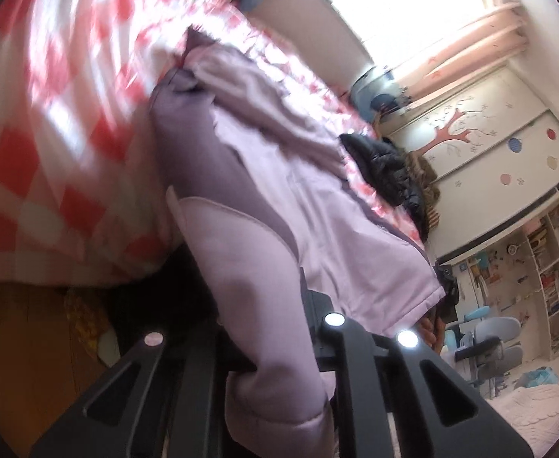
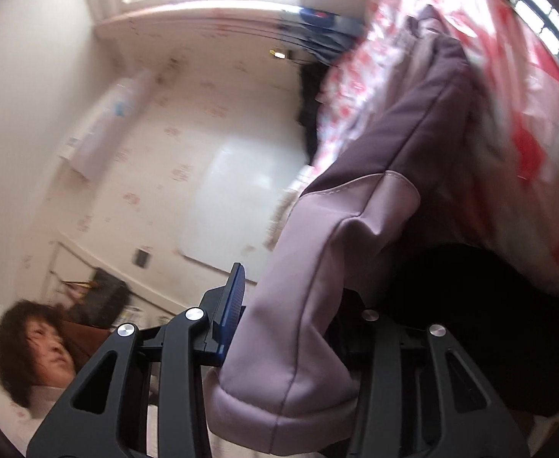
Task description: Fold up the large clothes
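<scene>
Two handheld grippers are each pinching an end of a lilac padded jacket lying across a bed with a red-checked cover. The left gripper is clamping a cuff; the right gripper is holding another padded end. Folding seems under way; next, likely carrying both ends across the body.

Lilac jacket fills bed centre (black coat beyond).
</scene>
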